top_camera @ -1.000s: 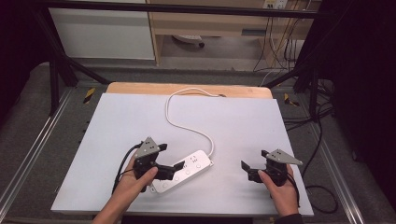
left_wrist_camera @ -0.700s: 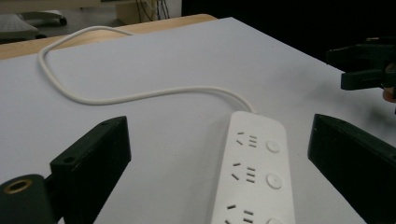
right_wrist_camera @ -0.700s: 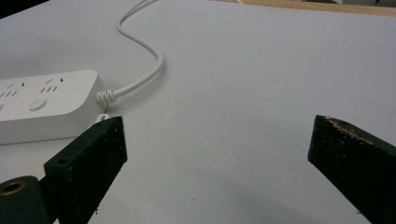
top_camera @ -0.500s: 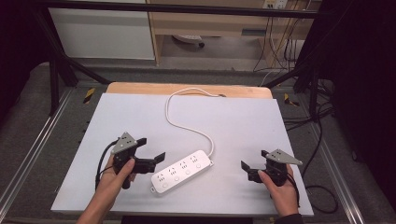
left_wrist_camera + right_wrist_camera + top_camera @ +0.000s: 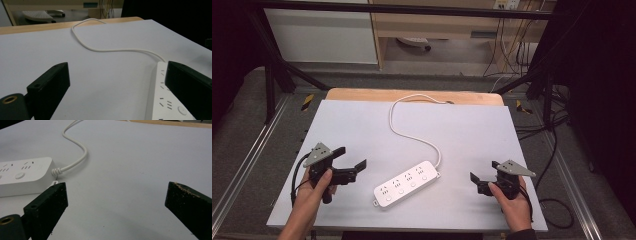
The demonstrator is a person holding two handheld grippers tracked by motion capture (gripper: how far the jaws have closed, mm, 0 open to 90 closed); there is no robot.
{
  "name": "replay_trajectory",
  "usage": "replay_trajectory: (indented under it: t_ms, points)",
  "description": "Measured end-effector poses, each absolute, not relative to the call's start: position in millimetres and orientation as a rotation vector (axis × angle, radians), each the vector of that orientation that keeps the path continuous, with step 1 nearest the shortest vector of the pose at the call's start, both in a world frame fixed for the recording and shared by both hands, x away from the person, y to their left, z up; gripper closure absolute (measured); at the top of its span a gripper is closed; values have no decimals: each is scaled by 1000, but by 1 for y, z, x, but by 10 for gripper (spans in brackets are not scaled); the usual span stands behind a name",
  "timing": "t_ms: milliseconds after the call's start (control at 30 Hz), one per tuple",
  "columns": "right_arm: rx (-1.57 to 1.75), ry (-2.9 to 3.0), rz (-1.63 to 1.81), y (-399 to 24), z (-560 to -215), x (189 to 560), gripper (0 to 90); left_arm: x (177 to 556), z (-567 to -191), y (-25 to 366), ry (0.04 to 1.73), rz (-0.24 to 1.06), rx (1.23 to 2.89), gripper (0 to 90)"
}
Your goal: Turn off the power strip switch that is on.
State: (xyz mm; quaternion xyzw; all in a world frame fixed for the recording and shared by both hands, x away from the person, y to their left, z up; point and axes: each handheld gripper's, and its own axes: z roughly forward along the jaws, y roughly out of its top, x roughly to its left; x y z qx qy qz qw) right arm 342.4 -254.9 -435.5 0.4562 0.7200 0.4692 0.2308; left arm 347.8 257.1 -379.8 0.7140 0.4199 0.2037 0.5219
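Observation:
A white power strip (image 5: 407, 183) lies slanted on the white tabletop (image 5: 472, 130), near the front. Its white cord (image 5: 412, 127) snakes back to the far edge. My left gripper (image 5: 352, 157) is held open just left of the strip, apart from it, with nothing between its jaws. In the left gripper view the strip (image 5: 165, 100) sits behind the right jaw and the cord (image 5: 112, 50) curves away; the left gripper (image 5: 117, 75) is wide open. My right gripper (image 5: 484, 171) is open to the strip's right. The right gripper (image 5: 115, 195) is over bare table, with the strip's cord end (image 5: 25, 176) to its left.
A wooden strip (image 5: 362, 94) borders the table's far edge. Metal rails (image 5: 242, 165) run along both sides, and black frame bars (image 5: 282, 60) slant at the back corners. Cables (image 5: 557, 150) hang off the right side over the floor.
My left gripper has pulled away to the left from the power strip, which now lies free. The strip and the right gripper have stayed where they were.

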Motion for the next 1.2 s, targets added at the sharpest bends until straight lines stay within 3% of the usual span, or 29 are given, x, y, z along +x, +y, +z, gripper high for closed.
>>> replay_trajectory:
  t_ms: [633, 1200]
  points:
    - [1253, 1979, 1289, -256, -435, 343, 50, 343, -390, 304, 1108, 536, 1666, 60]
    - [1274, 1980, 1260, -258, -437, 344, 47, 355, -417, 317, 1214, 549, 1716, 76]
